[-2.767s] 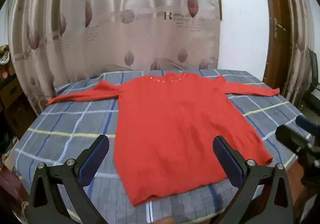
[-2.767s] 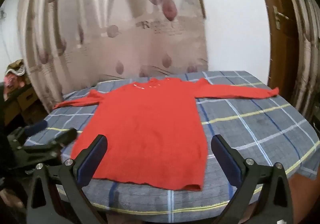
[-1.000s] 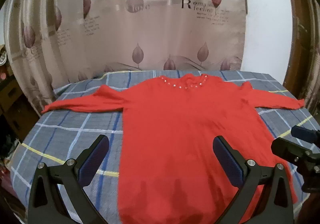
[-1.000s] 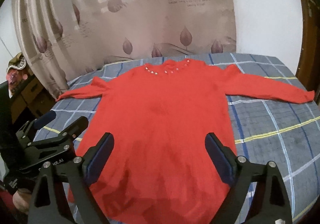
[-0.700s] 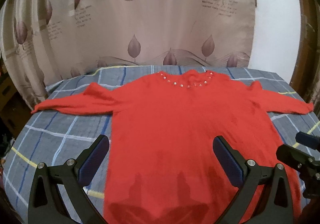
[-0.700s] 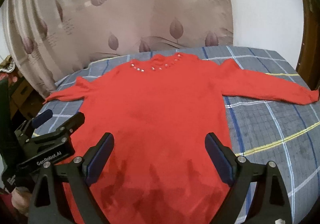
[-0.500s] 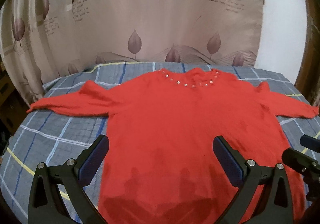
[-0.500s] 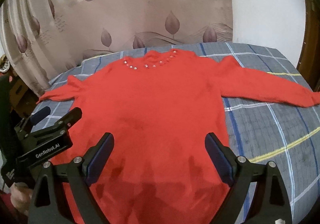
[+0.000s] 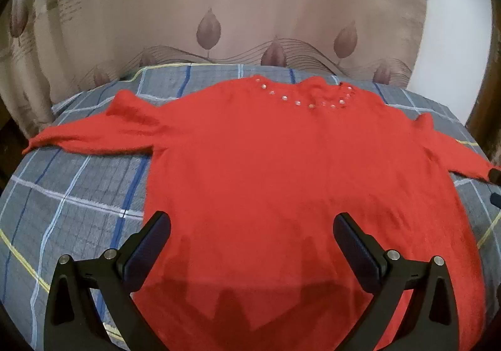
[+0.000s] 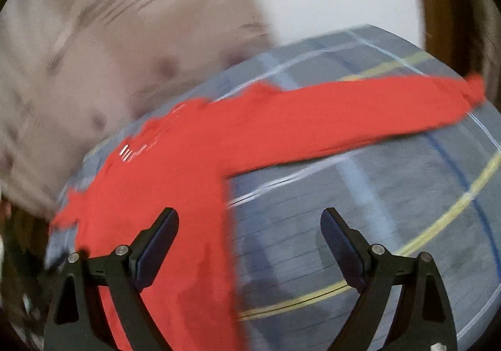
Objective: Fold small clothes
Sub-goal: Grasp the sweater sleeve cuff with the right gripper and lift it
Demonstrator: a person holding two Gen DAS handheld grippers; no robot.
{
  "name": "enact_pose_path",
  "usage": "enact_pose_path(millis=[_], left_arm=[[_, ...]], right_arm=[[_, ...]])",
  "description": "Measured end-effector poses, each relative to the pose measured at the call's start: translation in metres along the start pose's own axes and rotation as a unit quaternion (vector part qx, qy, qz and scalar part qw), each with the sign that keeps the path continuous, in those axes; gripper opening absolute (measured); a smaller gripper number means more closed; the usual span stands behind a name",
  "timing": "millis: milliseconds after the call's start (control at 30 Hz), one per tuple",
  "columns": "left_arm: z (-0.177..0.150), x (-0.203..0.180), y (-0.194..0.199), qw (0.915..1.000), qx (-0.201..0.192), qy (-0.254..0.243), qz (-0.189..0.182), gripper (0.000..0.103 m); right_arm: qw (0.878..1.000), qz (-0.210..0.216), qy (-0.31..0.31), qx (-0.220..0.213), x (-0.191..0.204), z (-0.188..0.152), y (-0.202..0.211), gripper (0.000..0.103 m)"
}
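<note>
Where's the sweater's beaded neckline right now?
In the left wrist view the beaded neckline sits at the far edge of the red sweater, right of centre, near the leaf-print curtain.

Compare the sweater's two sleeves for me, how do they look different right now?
The left sleeve looks short and bunched at the shoulder, seen sharply from the left wrist view. The right sleeve looks long and straight, blurred in the right wrist view. The left sleeve's cuff lies near the blanket's left edge; the right sleeve's cuff reaches its far right edge. Both are red, lie flat and spread outward, and neither is folded yet.
</note>
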State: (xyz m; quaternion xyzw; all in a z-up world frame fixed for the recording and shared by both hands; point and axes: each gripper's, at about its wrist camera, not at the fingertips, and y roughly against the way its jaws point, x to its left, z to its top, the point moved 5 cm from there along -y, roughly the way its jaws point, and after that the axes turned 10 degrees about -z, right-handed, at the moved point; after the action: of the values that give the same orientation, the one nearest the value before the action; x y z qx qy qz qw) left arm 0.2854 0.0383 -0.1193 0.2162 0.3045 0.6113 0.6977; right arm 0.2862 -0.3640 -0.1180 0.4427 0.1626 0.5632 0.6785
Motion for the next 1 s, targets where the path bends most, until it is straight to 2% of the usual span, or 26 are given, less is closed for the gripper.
enact_pose_path(millis=[133, 233, 300, 400, 500, 667, 733, 800, 900, 1000], left_arm=[[0.000, 0.003, 0.005, 0.9998, -0.013, 0.012, -0.005, 0.103], [0.000, 0.007, 0.005, 0.9997, -0.013, 0.022, -0.003, 0.103], [0.000, 0.008, 0.004, 0.9996, -0.008, 0.026, -0.003, 0.103], [-0.001, 0.011, 0.000, 0.9994, 0.001, 0.033, -0.002, 0.103], [-0.002, 0.012, -0.003, 0.9992, 0.008, 0.039, -0.002, 0.103], [-0.002, 0.013, -0.006, 0.9992, 0.014, 0.038, 0.001, 0.103], [-0.002, 0.013, -0.006, 0.9992, 0.014, 0.038, 0.002, 0.103], [-0.002, 0.013, -0.006, 0.9991, 0.014, 0.039, 0.001, 0.103], [-0.002, 0.015, -0.006, 0.9990, 0.012, 0.044, -0.002, 0.103], [-0.003, 0.018, -0.006, 0.9985, 0.011, 0.053, -0.006, 0.103]], right_arm=[[0.992, -0.015, -0.123, -0.002, -0.094, 0.041, -0.009, 0.081], [0.977, -0.020, -0.213, -0.005, -0.166, 0.073, -0.017, 0.072], [0.962, 0.001, -0.272, -0.009, -0.207, 0.091, -0.020, 0.059], [0.944, 0.039, -0.329, -0.007, -0.241, 0.106, -0.025, 0.057], [0.939, 0.058, -0.338, -0.005, -0.249, 0.114, -0.030, 0.055], [0.948, 0.055, -0.313, -0.007, -0.243, 0.126, -0.038, 0.054], [0.950, 0.049, -0.307, -0.005, -0.243, 0.124, -0.040, 0.045], [0.950, 0.036, -0.309, 0.015, -0.247, 0.120, -0.045, 0.011], [0.952, 0.026, -0.306, 0.006, -0.236, 0.119, -0.039, 0.010], [0.960, 0.057, -0.275, -0.021, -0.183, 0.129, -0.022, 0.010]])
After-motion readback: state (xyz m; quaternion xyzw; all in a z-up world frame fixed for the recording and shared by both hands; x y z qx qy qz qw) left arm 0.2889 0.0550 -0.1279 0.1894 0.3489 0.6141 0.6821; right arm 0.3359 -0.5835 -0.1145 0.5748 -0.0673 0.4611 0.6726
